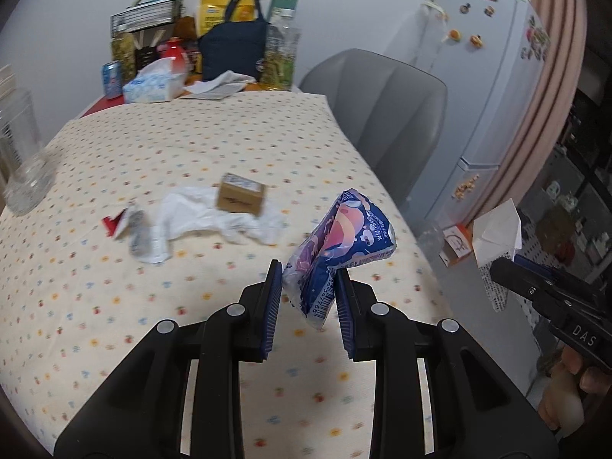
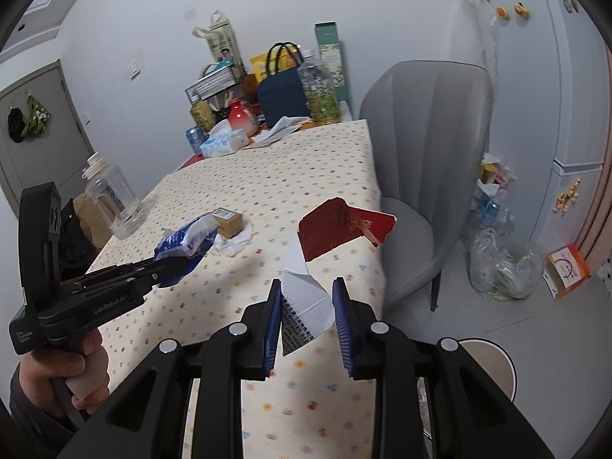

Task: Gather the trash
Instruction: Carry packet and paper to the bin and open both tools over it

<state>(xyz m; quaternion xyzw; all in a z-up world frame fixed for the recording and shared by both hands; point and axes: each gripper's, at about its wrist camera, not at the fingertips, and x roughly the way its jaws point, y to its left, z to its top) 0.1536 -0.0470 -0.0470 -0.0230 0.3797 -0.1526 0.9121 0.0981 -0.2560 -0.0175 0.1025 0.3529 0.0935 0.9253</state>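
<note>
Carrying: left gripper (image 1: 309,267) clamps the blue wrapper (image 1: 340,241), right gripper (image 2: 308,287) clamps the torn carton (image 2: 306,298); maintain squeeze until over the trash bag (image 2: 501,267), right of both.

You face a worktop (image 2: 306,160) under a dotted cream cloth, a grey chair (image 2: 424,145) beside it, pale walls (image 2: 126,11) behind, a white fridge (image 1: 493,76) further right, grey floor (image 2: 535,344) below.

Dotted tablecloth table (image 1: 237,134), small box (image 1: 241,199), crumpled plastic (image 1: 199,218)

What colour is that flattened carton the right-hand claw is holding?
The flattened carton is red outside, white inside with printed text; the right wrist view shows it best.
</note>
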